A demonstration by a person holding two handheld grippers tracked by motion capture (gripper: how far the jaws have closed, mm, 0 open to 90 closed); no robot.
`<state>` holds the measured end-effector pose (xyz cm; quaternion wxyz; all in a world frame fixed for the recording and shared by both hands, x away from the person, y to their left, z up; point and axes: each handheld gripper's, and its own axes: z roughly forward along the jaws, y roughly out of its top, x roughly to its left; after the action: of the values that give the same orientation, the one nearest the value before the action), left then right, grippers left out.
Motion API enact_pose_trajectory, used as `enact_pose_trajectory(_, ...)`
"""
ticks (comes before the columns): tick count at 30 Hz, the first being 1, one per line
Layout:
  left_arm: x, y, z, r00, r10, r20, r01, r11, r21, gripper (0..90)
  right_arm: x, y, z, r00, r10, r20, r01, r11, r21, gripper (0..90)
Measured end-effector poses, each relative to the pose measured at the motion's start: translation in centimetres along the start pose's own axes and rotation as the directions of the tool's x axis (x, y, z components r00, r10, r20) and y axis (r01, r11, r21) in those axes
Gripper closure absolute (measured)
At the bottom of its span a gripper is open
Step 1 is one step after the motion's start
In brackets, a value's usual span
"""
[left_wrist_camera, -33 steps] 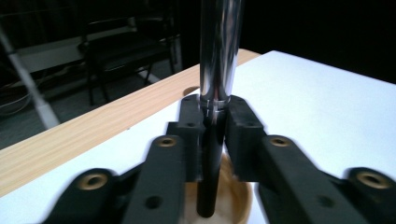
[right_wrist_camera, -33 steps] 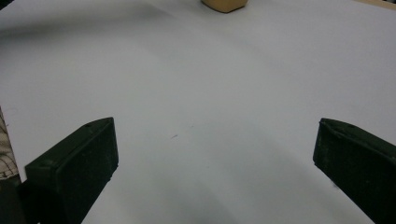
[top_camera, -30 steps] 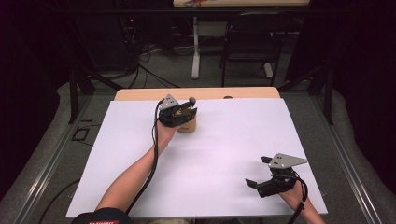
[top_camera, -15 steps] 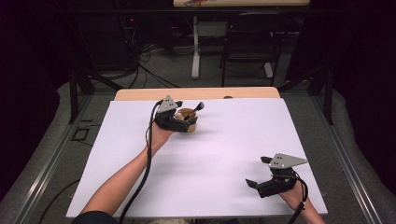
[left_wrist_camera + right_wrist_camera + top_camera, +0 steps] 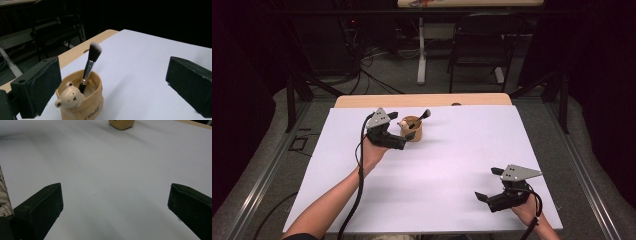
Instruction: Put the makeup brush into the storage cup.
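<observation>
Left gripper (image 5: 399, 129) — jaws just opened wide and empty — hovers just beside a tan bear-faced cup (image 5: 412, 129) near the far edge of the white table (image 5: 462, 165). A makeup brush (image 5: 90, 63) leans inside the cup. Right gripper (image 5: 492, 184) — wide open, holding nothing — sits well apart at the near right.

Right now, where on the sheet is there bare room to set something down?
The white sheet is bare between the bear cup and the right tool, also along its right side. Only the far-left patch is crowded, with cup, brush and left tool.
</observation>
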<state>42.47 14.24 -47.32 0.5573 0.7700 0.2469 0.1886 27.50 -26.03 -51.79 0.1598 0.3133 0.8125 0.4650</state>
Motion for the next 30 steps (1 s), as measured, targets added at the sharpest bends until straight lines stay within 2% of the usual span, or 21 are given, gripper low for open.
enact_pose_trajectory(10, -1.0, -1.2, -2.7, 0.9993, -0.036, 0.003, 0.036, 0.9992, -0.016, 0.3, 0.0, 0.0, 0.0, 1.0000, 0.001, 0.002, -0.001, 1.000, -0.004, 0.0)
enact_pose_trajectory(11, -1.1, -1.3, -3.0, 0.9993, -0.035, -0.012, 0.035, 0.9993, -0.016, 0.3, 0.0, 0.0, 0.0, 1.0000, 0.002, 0.002, -0.002, 1.000, -0.006, 0.0)
enact_pose_trajectory(12, -1.2, -1.4, -3.3, 0.9993, -0.038, 0.005, 0.038, 0.9990, -0.024, 0.3, 0.0, 0.0, -0.1, 1.0000, -0.002, 0.002, 0.002, 1.000, -0.005, 0.0)
enact_pose_trajectory(14, -1.5, -1.6, -4.0, 0.9991, -0.041, -0.001, 0.041, 0.9986, -0.033, 0.3, 0.0, 0.0, -0.1, 1.0000, 0.001, 0.002, -0.001, 1.000, -0.012, 0.0)
enact_pose_trajectory(15, -1.6, -1.6, -4.3, 0.9991, -0.039, 0.015, 0.040, 0.9986, -0.036, 0.3, 0.0, 0.0, -0.1, 1.0000, 0.002, 0.002, -0.002, 1.000, -0.013, 0.0)
enact_pose_trajectory(16, -1.8, -1.7, -4.6, 0.9992, -0.039, -0.005, 0.039, 0.9984, -0.041, 0.3, 0.0, 0.0, -0.1, 1.0000, 0.001, 0.001, -0.001, 1.000, -0.014, 0.0)
enact_pose_trajectory(20, -2.5, -2.0, -5.9, 0.9994, -0.034, -0.004, 0.034, 0.9984, -0.045, 0.3, 0.1, 0.0, -0.1, 1.0000, 0.000, 0.000, 0.000, 1.000, -0.015, 0.0)
enact_pose_trajectory(22, -2.7, -2.3, -6.5, 0.9990, -0.044, 0.014, 0.044, 0.9982, -0.041, 0.3, 0.1, 0.0, -0.1, 1.0000, 0.001, 0.001, -0.001, 1.000, -0.015, 0.0)
enact_pose_trajectory(30, -3.7, -3.5, -8.7, 0.9988, -0.047, 0.013, 0.047, 0.9980, -0.043, 0.3, 0.2, 0.1, -0.1, 1.0000, -0.007, -0.003, 0.007, 1.000, -0.021, 0.0)
